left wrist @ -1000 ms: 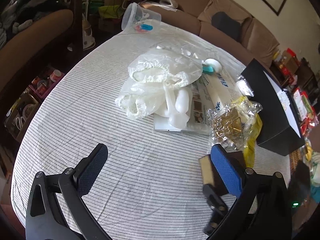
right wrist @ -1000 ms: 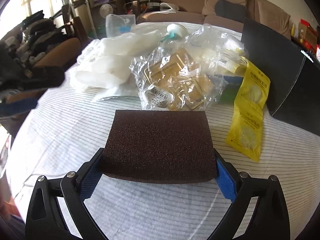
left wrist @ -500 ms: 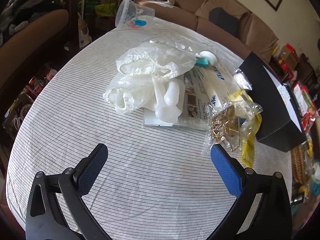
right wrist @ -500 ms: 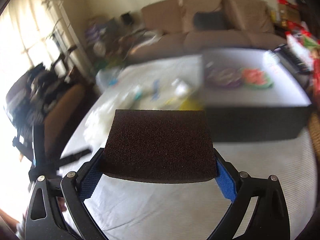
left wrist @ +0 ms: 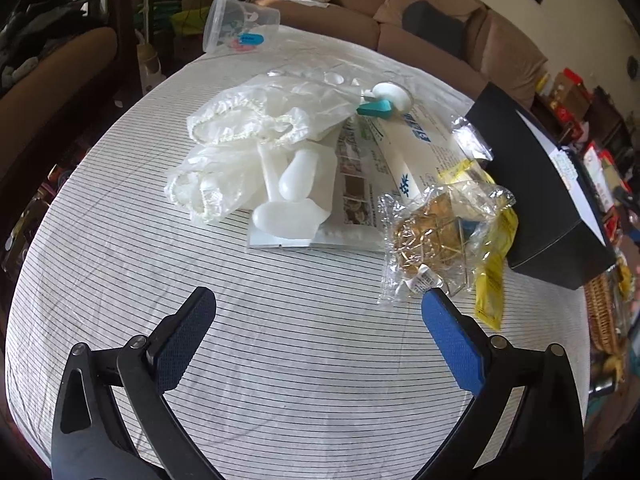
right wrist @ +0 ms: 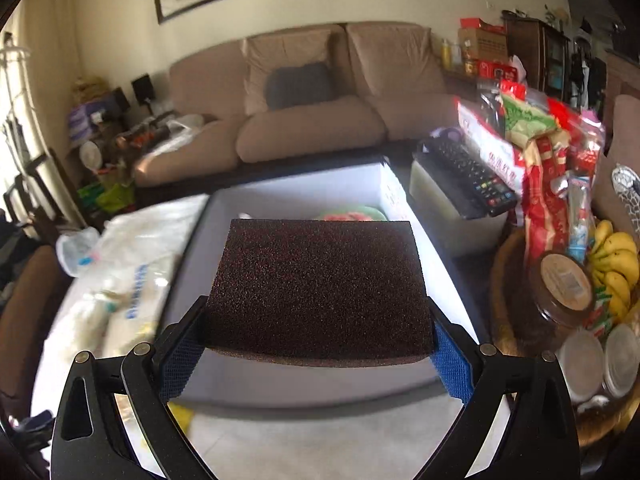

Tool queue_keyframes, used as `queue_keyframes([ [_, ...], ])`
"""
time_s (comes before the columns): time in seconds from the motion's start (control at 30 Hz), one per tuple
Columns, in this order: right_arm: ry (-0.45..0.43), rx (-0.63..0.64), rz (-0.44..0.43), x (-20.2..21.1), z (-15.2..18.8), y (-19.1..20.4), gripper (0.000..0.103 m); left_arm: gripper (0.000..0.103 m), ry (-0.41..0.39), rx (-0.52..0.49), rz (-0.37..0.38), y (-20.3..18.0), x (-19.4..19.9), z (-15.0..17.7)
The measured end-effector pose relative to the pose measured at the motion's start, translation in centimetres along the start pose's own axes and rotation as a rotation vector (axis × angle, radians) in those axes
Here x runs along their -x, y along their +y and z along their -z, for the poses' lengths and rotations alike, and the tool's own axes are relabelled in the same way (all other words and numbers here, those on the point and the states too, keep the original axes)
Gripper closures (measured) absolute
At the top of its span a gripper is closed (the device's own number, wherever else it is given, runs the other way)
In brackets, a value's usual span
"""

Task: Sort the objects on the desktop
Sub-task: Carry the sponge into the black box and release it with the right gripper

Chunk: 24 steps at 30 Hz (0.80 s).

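a dark brown sponge (right wrist: 320, 288) is clamped in the right tool (right wrist: 318, 354), held above the open box (right wrist: 390, 188). the left tool (left wrist: 320, 340) is held spread apart, unloaded, over the striped surface (left wrist: 120, 264).

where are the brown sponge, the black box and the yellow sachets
brown sponge (right wrist: 320, 288), right wrist view, middle of its top face
black box (left wrist: 532, 184), left wrist view, its dark side wall
yellow sachets (left wrist: 490, 280), left wrist view, lower packet

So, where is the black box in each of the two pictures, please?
Left wrist: the black box sits at the right edge, seen from outside.
Right wrist: it is in the centre, open, partly behind the brown sponge.
Shared landmark: the brown sofa behind the table.
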State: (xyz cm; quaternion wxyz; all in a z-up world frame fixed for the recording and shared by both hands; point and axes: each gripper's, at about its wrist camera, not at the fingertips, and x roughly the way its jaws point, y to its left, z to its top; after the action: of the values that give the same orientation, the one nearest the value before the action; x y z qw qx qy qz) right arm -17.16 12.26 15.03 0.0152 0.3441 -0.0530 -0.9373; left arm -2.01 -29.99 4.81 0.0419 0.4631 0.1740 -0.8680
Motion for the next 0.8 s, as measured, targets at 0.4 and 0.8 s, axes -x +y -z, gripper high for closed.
queue_keyframes([
  [0.4, 0.054, -0.051, 0.045, -1.9, 0.5, -3.8, 0.003, 0.000, -0.048, -0.164, -0.003, -5.4, -0.6, -0.2],
  [0.8, 0.058, 0.006, -0.185, 6.6, 4.0, -2.2, 0.003, 0.000, -0.023, -0.277, -0.093, -9.1, -6.2, -0.4],
])
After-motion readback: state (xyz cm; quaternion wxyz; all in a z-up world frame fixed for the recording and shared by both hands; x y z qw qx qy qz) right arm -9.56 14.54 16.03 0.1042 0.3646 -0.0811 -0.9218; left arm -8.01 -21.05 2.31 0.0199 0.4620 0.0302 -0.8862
